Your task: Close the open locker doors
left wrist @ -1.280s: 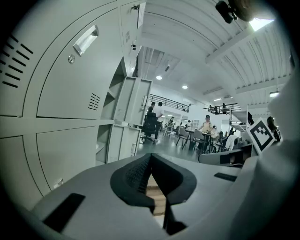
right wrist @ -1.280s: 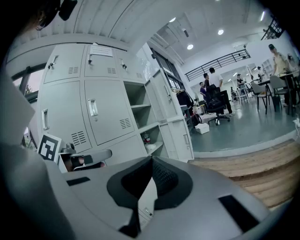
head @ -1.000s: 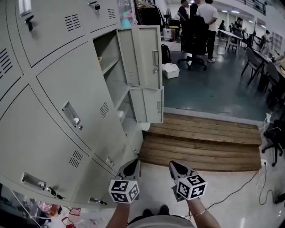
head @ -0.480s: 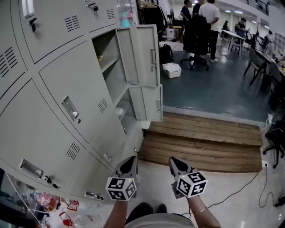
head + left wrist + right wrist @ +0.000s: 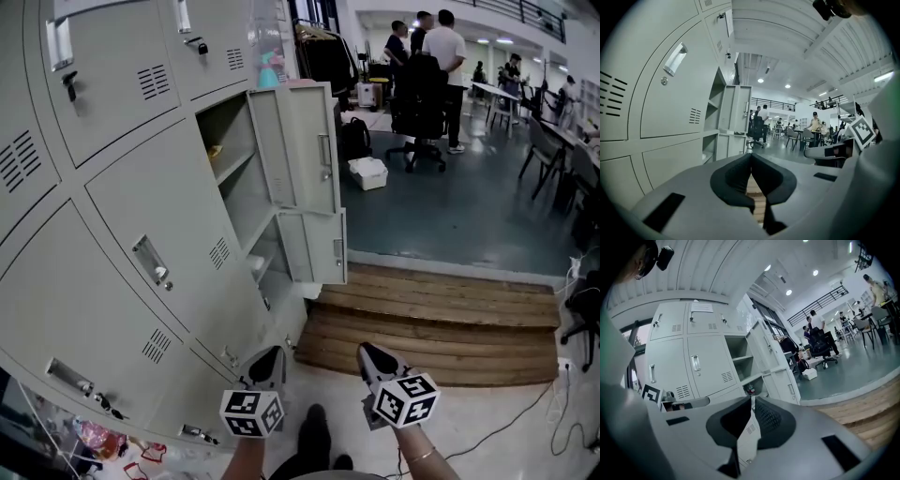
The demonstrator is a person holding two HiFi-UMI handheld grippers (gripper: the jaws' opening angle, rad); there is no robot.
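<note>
Well ahead of and above both tools, two pale grey metal locker doors stand open, while the left tool is closed empty and the right tool, its jaws just opening a crack, holds nothing.

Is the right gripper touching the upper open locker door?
Apart. In the head view the right gripper, whose jaws have just been opening slightly with nothing between them, hangs low by the person, with wooden steps showing between it and the upper open door.
</note>
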